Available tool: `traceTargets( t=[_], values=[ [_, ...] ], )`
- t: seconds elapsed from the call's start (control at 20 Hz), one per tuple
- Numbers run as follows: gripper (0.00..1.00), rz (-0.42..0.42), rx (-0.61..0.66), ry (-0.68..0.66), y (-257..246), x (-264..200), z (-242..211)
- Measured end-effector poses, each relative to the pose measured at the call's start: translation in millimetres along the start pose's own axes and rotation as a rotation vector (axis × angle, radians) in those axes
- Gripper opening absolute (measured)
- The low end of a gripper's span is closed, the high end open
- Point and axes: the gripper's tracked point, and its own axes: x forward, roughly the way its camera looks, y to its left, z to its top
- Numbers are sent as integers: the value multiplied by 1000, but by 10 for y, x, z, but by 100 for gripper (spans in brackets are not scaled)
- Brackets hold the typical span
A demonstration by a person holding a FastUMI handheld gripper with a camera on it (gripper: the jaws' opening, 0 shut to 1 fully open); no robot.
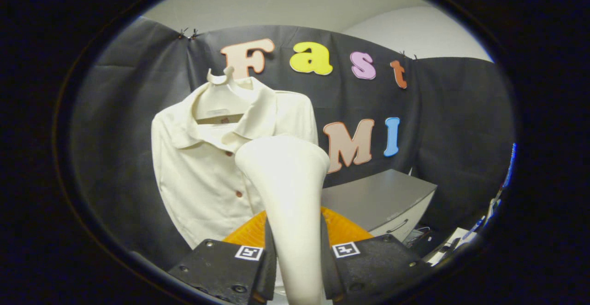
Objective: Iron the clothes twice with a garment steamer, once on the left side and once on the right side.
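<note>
My jaws pinch the garment steamer (295, 231) by its handle, head standing upright ahead of the gripper (297, 268); the shirt (203, 176) hangs beyond, mostly to the head's left.

My gripper (298, 263) points forward and slightly up, level and not rolled to either side. Its two fingers (230, 268) stand close together, one on each flank of the steamer (288, 190), and both press against its narrow handle. The steamer's wide head rises just ahead of the fingers. The grip looks centred, each finger equally far in.
</note>
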Motion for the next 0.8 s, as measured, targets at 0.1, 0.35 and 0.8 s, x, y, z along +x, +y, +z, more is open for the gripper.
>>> traceTargets(
  t=[0.1,0.35,0.8],
  values=[
    [41,24,4,-12,234,-174,-70],
    [40,62,-24,-35,716,-345,-207],
    [40,128,-87,-83,1355,83,-230]
  ],
)
